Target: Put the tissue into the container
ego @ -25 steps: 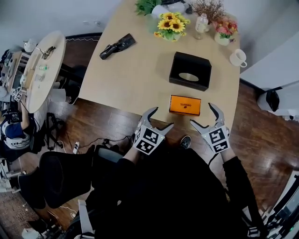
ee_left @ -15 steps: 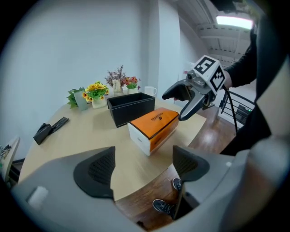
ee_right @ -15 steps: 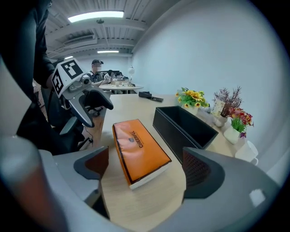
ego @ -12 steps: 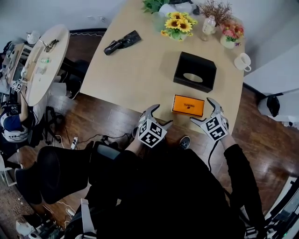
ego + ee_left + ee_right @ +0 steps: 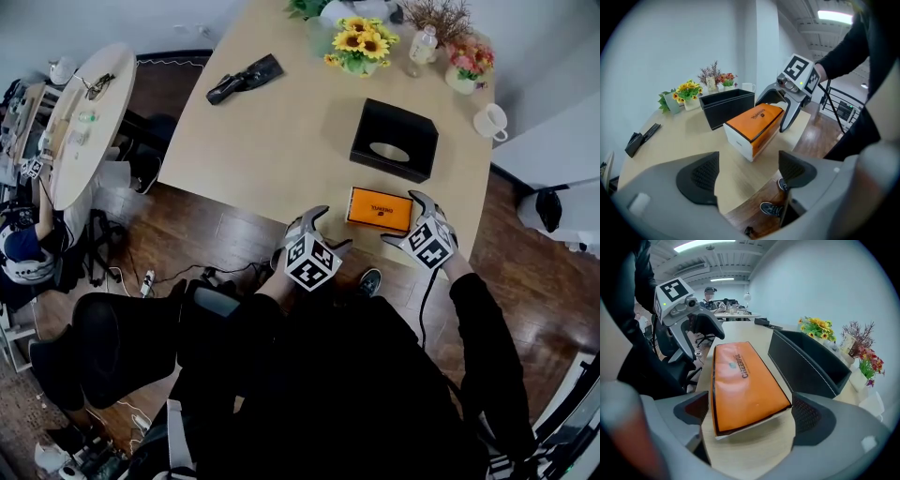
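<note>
Now right tool just opening wide, tissue pack end sitting between jaws unpressed; left tool hovering released near pack, at bench edge.

Orange tissue pack, black-edged, lies flat at counter's near edge. Black rect. container, open top, upright, farther in on counter, apart from pack.
</note>
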`<state>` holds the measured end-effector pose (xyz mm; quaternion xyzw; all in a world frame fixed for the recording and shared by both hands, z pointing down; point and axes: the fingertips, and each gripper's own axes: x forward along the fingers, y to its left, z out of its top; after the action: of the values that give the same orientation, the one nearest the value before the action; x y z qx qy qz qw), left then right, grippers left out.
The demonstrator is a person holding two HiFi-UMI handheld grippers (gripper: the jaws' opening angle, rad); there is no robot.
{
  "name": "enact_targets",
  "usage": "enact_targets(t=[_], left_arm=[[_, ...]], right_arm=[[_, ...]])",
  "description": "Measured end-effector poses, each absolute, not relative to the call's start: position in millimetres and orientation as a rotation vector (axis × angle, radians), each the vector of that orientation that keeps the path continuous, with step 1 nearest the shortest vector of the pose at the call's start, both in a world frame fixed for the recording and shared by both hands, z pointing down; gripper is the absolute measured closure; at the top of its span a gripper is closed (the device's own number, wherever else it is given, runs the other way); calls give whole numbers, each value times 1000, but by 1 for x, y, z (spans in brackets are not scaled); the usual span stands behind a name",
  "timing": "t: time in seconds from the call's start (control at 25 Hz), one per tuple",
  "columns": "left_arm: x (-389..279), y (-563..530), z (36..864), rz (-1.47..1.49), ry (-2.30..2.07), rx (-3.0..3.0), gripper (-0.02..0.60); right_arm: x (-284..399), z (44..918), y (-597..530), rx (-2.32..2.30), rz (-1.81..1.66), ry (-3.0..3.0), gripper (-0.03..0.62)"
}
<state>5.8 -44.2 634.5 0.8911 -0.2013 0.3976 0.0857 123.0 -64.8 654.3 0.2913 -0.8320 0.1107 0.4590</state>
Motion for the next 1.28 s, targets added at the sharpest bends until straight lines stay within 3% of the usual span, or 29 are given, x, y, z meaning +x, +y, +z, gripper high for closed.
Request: enact_targets(t=[1.28], left_arm=[[-2,-26,638,1163,-583,2651,198]], right_arm=[[119,672,-67,778,354,-2023,60]])
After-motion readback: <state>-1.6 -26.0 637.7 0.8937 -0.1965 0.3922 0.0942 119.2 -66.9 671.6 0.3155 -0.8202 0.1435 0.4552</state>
